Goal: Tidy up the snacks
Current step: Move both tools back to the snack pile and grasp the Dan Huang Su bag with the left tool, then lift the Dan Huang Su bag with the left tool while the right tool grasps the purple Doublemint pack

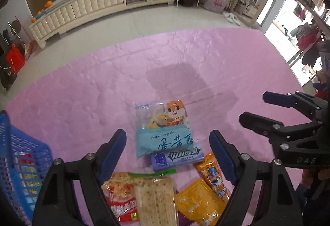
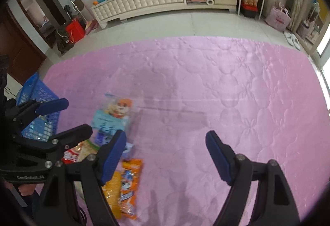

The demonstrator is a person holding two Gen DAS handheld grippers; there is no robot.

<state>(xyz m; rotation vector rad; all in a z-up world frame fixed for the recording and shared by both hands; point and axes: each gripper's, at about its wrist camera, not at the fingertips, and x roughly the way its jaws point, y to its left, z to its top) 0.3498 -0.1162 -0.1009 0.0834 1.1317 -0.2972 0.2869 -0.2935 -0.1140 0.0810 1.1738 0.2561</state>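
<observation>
Mostly unsorted, the loose snack packets [image 1: 165, 164] lie on the pink quilted cloth [image 1: 82, 86] just beside the blue plastic mesh basket [image 1: 24, 164], while left gripper [image 1: 168, 143] and right gripper [image 2: 166, 143] hang spread and empty.

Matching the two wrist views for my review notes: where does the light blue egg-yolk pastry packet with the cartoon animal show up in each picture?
Left wrist view: light blue pastry packet lies centre frame on the pink quilt, between and just beyond the left claw tips.
Right wrist view: blurred, left of centre, beyond the right claw's left finger.
Shared landmark: blue basket at the left edge.
</observation>
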